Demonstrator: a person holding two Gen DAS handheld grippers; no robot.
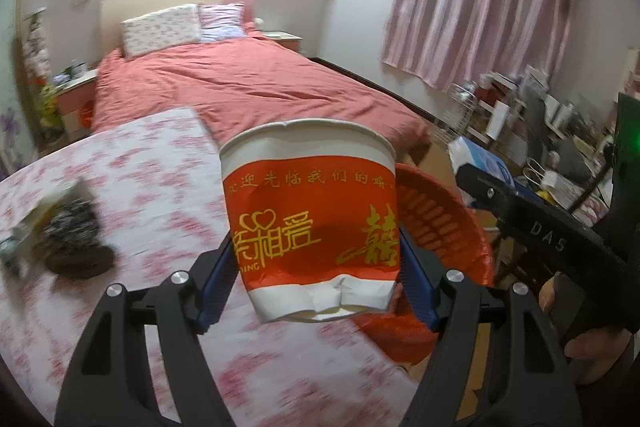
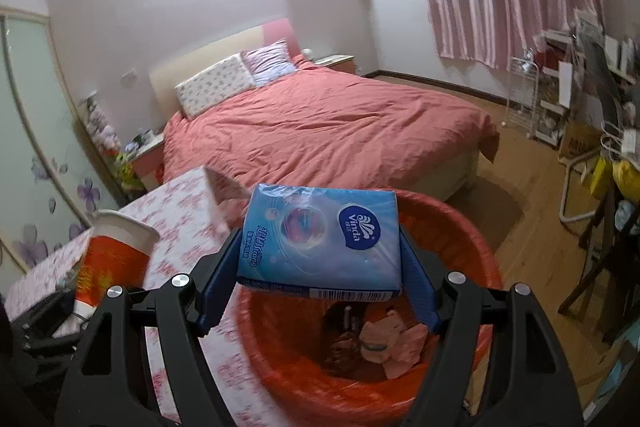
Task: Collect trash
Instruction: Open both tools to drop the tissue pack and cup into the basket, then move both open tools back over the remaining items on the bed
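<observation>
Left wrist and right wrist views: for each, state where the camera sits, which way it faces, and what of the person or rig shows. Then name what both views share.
Left wrist: on the left gripper, facing the bed past the gripped paper cup; the right gripper and a hand show.
Right wrist: on the right gripper, above the red bin, holding the tissue pack.
Shared: cup, pack, bin, bed, floral table.

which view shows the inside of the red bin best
The right wrist view. It looks down into the red bin under the held tissue pack, showing crumpled pink trash at the bottom. The left wrist view shows only part of the bin's rim and ribbed wall behind the paper cup.
</observation>
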